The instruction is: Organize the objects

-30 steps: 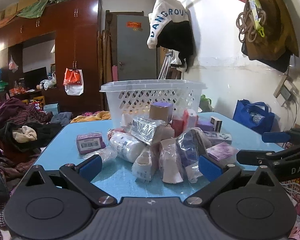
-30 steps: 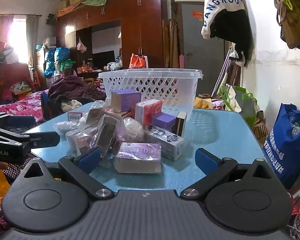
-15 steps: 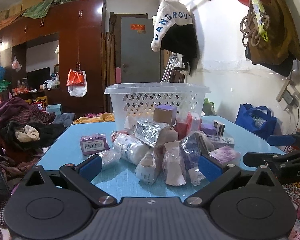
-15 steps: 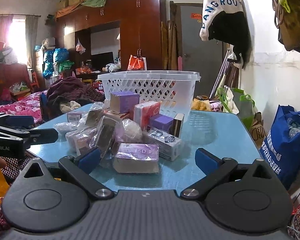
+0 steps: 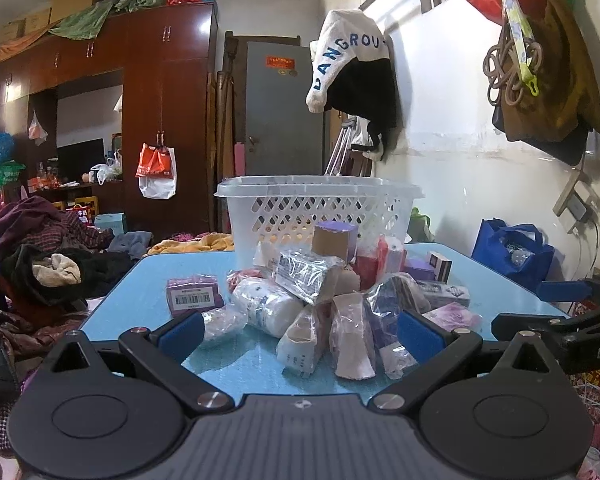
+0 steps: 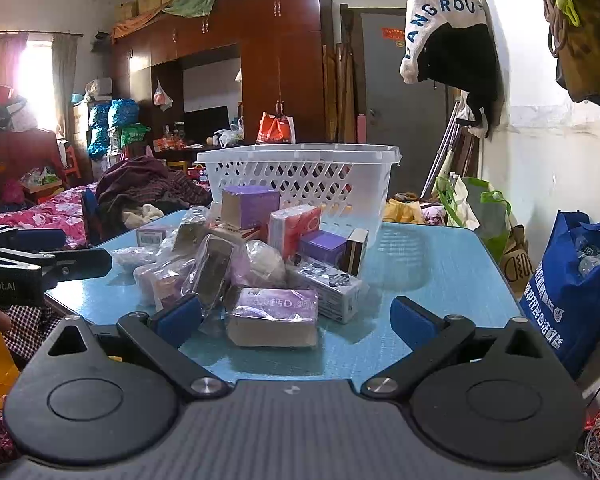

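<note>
- Both wrist views have crept a little nearer the heap over the last second; nothing in the pile has shifted, and neither tool has taken anything up.
- Largest on the blue table (image 5: 148,280) is the white lattice basket (image 5: 320,216), upright at the far side just behind the heap. It looks empty through its holes, though its floor is hidden. It is likely where the goods belong.
- Next, the heap of packets (image 5: 324,296) sits mid-table, between the basket and the near edge, pieces leaning on one another.
- The left gripper (image 5: 300,332) hovers at the near edge with its blue pads spread wide and nothing between them.
- The right gripper (image 6: 296,316) hangs likewise, jaws parted and empty, lined up on the purple box (image 6: 274,316) at the front.
- That purple box lies flat and looks stiff and light; a pinch across its two long sides should hold without crushing.
- The white wrapped roll (image 5: 266,306) looks soft and rounded, and its film is probably slippery; gripping its middle seems safest.
- Crinkled plastic pouches (image 5: 352,340) at the front will likely deform and slide, so catching the contents and not the loose film would be wiser.
- The small barcode packet (image 5: 194,296) lies alone, left of the heap, easy to reach.
- Pulling a lower piece could topple the upper cartons.
</note>
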{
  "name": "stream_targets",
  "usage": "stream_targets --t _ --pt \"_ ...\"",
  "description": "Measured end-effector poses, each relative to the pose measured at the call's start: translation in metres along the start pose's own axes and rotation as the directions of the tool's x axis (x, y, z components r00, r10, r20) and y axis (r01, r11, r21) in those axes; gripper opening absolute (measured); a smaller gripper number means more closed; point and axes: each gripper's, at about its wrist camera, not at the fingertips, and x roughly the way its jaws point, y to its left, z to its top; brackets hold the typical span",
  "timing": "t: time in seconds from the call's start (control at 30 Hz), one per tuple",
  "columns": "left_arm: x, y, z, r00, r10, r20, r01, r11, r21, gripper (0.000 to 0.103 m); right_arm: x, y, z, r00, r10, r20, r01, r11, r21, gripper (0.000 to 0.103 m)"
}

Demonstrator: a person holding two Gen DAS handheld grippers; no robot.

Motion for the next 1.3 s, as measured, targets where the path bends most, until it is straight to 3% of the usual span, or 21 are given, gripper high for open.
stream_targets --t 0.17,0.8,0.93,1.2,1.3 --pt "-0.004 0.004 0.001 0.999 0.02 0.031 -0.019 1.0 -0.01 0.103 0.001 0.0 0.0 1.0 0.014 -0.001 -0.014 1.0 0.004 0.103" --pt "0.011 0.013 -0.007 1.0 -0.009 0.013 0.009 1.0 0.011 0.102 0.003 -0.016 -0.006 1.0 0.023 0.02 -0.023 0.999 0.023 0.103" --pt "0.024 0.021 -0.017 0.996 -0.092 -0.023 0.091 0.995 -0.028 0.098 0.006 -0.02 -0.013 0.998 0.068 0.013 -0.069 0.997 0.031 0.095" --pt "0.045 0.028 -0.028 0.997 -0.064 -0.038 0.063 0.998 -0.031 0.077 0.027 -0.007 -0.02 0.998 0.069 -0.003 -0.069 0.997 0.041 0.072" --pt "0.051 0.025 -0.032 0.997 -0.064 -0.04 0.064 0.998 -0.006 0.075 0.034 -0.001 -0.024 0.997 0.071 -0.021 -0.071 0.997 0.027 0.071"
